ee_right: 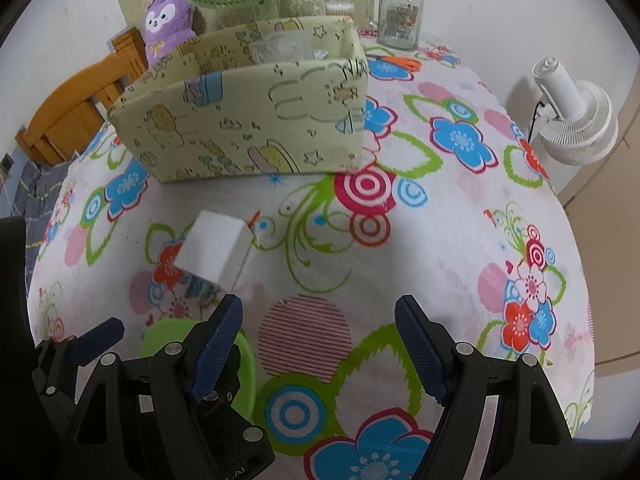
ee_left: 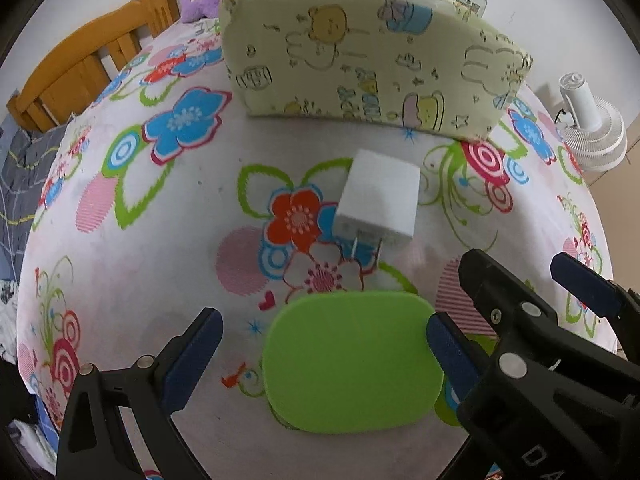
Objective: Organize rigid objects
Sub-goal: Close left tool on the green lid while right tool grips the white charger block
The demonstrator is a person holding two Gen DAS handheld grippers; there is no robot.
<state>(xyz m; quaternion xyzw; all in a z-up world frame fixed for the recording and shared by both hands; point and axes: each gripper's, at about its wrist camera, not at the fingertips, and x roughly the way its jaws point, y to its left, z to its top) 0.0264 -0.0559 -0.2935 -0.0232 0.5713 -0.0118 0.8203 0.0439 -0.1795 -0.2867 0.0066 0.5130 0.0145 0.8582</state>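
— Looking at the left gripper (ee_left: 320, 356), what's between its jaws?
— The green oval lid (ee_left: 352, 364), flat on the floral surface (ee_left: 140, 260); jaws wide, one pad just beside its edge.
— And the right gripper (ee_right: 320, 344)?
— Wide open, empty. White charger (ee_left: 378, 200) lies between lid and yellow box (ee_left: 360, 68).

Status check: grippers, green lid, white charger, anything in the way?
Left gripper open, fingers straddling green lid, not clamped. Right gripper open, empty, over bare tablecloth. White charger lies beyond lid, before yellow box. Nothing in the way.
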